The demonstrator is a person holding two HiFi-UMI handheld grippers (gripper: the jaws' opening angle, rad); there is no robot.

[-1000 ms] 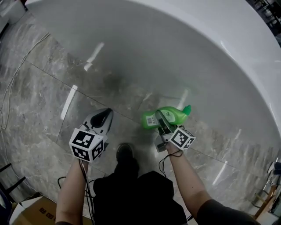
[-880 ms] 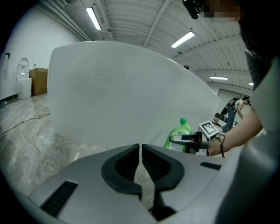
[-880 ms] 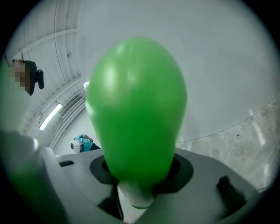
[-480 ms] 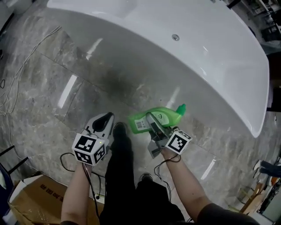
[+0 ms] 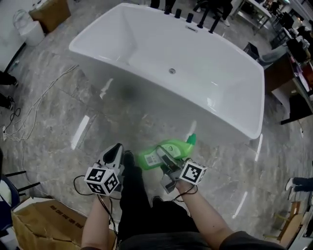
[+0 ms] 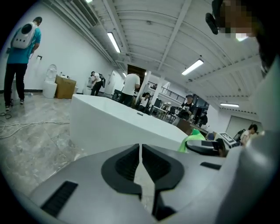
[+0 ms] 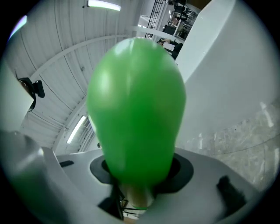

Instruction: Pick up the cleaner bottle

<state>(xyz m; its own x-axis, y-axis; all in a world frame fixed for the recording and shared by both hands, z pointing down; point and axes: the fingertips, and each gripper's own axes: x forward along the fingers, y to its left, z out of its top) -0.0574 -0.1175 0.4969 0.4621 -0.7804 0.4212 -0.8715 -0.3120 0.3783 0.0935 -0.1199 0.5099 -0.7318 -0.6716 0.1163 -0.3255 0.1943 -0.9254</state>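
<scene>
My right gripper (image 5: 168, 158) is shut on the green cleaner bottle (image 5: 171, 148), which lies sideways in the air above the floor. Its label end points left and its green cap (image 5: 191, 140) points toward the tub. In the right gripper view the bottle (image 7: 136, 105) fills the middle, with the gripper's (image 7: 139, 173) dark pads clamped on both sides. My left gripper (image 5: 114, 154) hangs beside it at the left, shut and empty. In the left gripper view the left gripper (image 6: 141, 162) has its pads together, and a bit of the green bottle (image 6: 192, 141) shows at the right.
A white freestanding bathtub (image 5: 122, 29) stands ahead on the grey marble floor (image 5: 58, 112). Cables (image 5: 29, 117) trail at the left. A cardboard box (image 5: 44, 227) sits at my lower left, and another box (image 5: 49, 12) with a white bin (image 5: 29, 29) at the far left. People stand beyond the tub.
Both grippers have risen well above the floor, the right one carrying the green bottle. The tub, close and cropped before, now shows whole and farther below.
</scene>
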